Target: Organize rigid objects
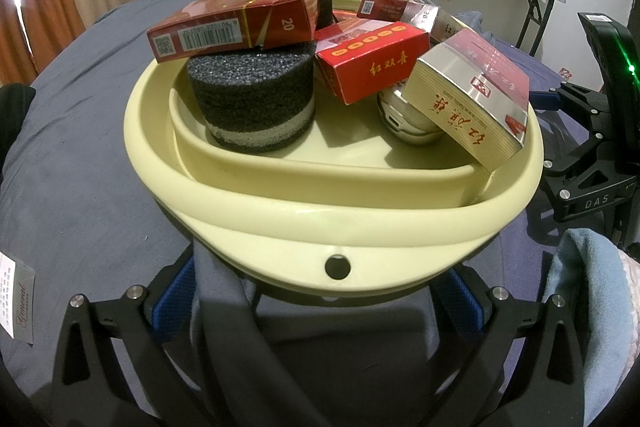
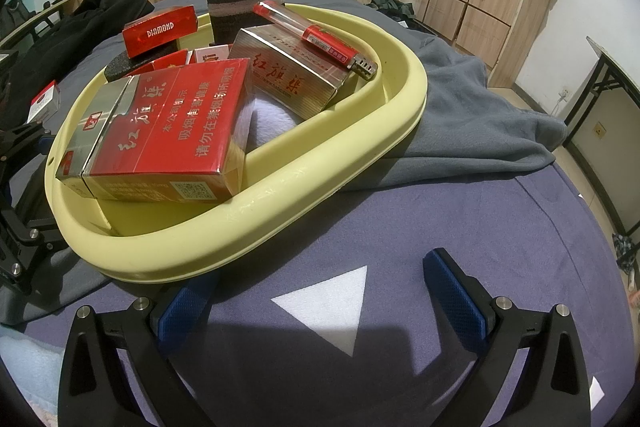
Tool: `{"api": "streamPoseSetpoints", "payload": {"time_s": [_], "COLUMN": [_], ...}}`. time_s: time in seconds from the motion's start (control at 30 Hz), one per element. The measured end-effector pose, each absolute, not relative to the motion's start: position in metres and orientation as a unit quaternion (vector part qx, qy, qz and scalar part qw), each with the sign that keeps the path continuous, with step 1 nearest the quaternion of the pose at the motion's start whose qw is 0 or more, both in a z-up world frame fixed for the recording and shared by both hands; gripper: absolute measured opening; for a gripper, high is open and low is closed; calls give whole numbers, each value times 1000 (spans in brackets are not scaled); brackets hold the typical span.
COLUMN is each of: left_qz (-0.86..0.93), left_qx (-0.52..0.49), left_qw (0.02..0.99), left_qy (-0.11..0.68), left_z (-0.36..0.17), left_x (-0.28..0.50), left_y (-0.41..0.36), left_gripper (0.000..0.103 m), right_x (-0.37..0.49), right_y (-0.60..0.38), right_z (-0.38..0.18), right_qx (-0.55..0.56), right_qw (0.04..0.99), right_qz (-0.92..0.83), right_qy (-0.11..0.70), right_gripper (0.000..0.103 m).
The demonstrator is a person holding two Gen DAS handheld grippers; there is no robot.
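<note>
Your left gripper (image 1: 320, 311) sits at the bottom of its frame, fingers spread wide beneath the near rim of the yellow basin (image 1: 336, 211). Your right gripper (image 2: 320, 299) is also spread, empty, with the basin filling its upper left and holding the cigarette packs (image 2: 160, 131).

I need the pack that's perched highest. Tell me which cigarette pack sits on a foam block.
The DIAMOND pack with the "20" on its end. It lies across the near black foam cylinder; the other packs rest lower, inside the yellow basin.
</note>
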State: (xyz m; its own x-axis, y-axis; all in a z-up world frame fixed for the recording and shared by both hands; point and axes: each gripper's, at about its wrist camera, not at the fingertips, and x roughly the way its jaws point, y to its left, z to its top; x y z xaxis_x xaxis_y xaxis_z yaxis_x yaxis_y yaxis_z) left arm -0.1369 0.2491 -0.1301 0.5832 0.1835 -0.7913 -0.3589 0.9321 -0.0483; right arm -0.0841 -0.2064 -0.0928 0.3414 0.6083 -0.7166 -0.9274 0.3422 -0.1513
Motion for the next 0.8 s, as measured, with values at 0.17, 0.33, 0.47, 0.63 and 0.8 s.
{"api": "streamPoseSetpoints", "payload": {"time_s": [0.17, 0.33, 0.47, 0.63, 0.8], "left_qz": [153, 153, 154, 153, 154], "left_qx": [-102, -102, -102, -102, -102], "left_qw": [884, 884, 884, 884, 884], "left_qy": [430, 430, 430, 430, 430], "left_z": [-130, -130, -131, -131, -132], "left_x": [-137, -137, -138, -137, -138], "left_y": [249, 249, 249, 249, 249], "left_gripper": [103, 103, 103, 103, 103], "right_x": [-85, -84, -84, -84, -84], "right_y": [-206, -205, -208, -207, -207], "right_z": [-93, -93, -93, -93, -93], "right_qx": [-282, -282, -282, -282, -282], "right_qw": [769, 769, 769, 769, 769], "right_qz": [499, 499, 500, 500, 500], "right_qy": [283, 283, 283, 283, 283], "right_gripper": [103, 103, 103, 103, 103]}}
